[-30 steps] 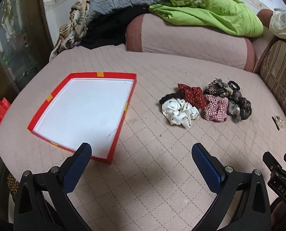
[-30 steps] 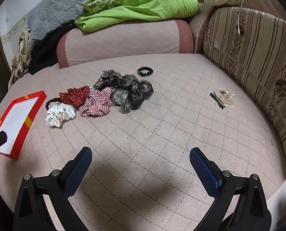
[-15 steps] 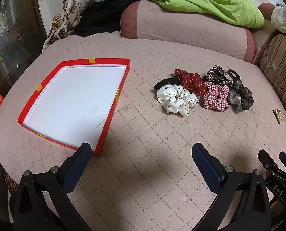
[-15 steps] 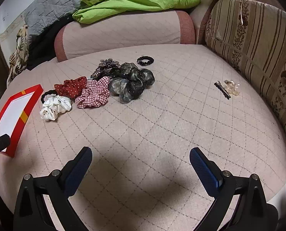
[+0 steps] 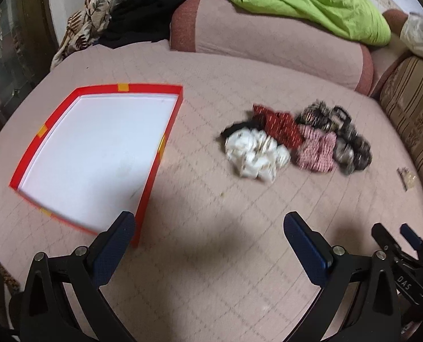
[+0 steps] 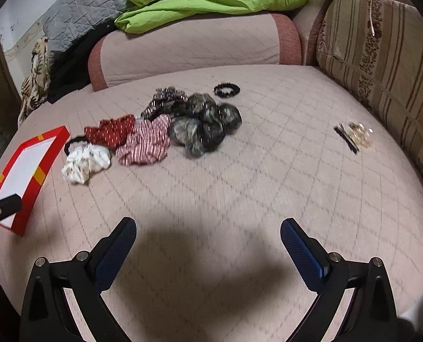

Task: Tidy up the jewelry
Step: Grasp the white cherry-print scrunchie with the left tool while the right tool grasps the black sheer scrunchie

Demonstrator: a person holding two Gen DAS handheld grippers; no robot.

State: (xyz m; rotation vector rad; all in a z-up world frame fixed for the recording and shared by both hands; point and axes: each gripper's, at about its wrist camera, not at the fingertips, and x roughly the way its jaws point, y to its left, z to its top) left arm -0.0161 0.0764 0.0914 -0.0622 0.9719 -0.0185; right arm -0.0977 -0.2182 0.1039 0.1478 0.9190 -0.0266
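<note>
1. Step in hand, by my read: approach. Nothing is gripped and the red tray [image 5: 154,168] holds nothing, so sorting hasn't started.
2. Left gripper [image 5: 208,228]: jaws wide, nothing between them, above bare quilt. The tray sits at its 10–11 o'clock, with the tray's near corner just beside the left fingertip.
3. Right gripper [image 6: 208,229]: jaws wide, holding nothing, over bare quilt.
4. The task's things lie as a scrunchie pile at 12–1 o'clock in the left view and 11–12 in the right view. It includes a white scrunchie [image 6: 84,162], a red dotted scrunchie [image 6: 110,132], a pink checked scrunchie [image 6: 146,144] and a dark grey scrunchie clump [image 6: 204,126], all touching or overlapping. A black beaded band [image 6: 226,89] lies apart, beyond the pile.
5. Hair clips [image 6: 354,138] lie at 1–2 o'clock in the right view, well apart from the pile and near the striped cushion [image 6: 382,65].
6. Next move, as I judge it: pick one loose-edged piece. The white scrunchie is nearest the tray, so drop over it, close, and carry it to the tray. Risk: dragging a neighbour along.
7. Hard to read:
   - Motion blur smears the pile in both views.
   - The item count in the dark clump is unclear.
   - The patterned piece [image 6: 166,99] behind it can't be identified.
   - A thin black band [image 6: 71,142] is partly under the white scrunchie.
   - Clip details are too small to tell.
</note>
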